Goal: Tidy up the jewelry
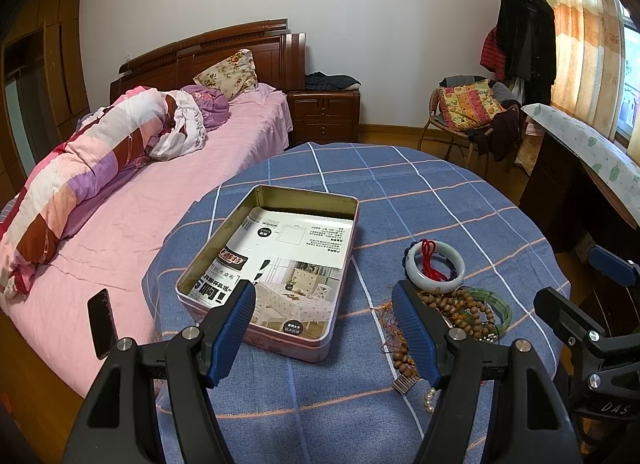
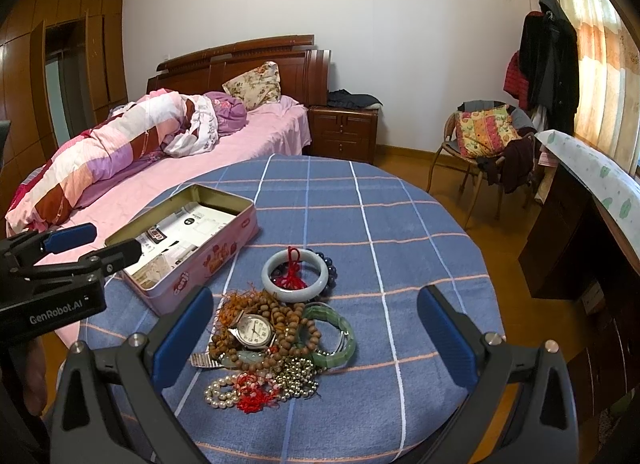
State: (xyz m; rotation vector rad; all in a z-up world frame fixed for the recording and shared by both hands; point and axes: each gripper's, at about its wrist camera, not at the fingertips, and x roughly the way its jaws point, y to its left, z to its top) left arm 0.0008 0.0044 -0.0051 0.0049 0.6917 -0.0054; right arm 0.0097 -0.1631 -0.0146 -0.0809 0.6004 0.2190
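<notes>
An open pink tin (image 1: 280, 346), lined with printed paper, lies on the round table with no jewelry visible inside. My left gripper (image 1: 324, 288) is open and hovers over the tin's near right corner. To the tin's right sits a pale jade bangle (image 1: 434, 286) with a red cord. In the right wrist view, the same bangle (image 2: 294, 295) lies behind a heap holding a wristwatch (image 2: 252, 330), wooden beads (image 2: 288, 316), a green bracelet (image 2: 344, 340) and pearls (image 2: 220, 390). My right gripper (image 2: 316, 296) is open above that heap and holds nothing. The tin (image 2: 208, 260) is left of it.
A blue plaid cloth (image 2: 400, 223) covers the table. A bed (image 1: 120, 203) with a rolled quilt runs along the left, with a phone (image 1: 102, 324) near its edge. A chair (image 2: 480, 135) piled with cushions and clothes and a dark desk (image 2: 580, 223) stand on the right.
</notes>
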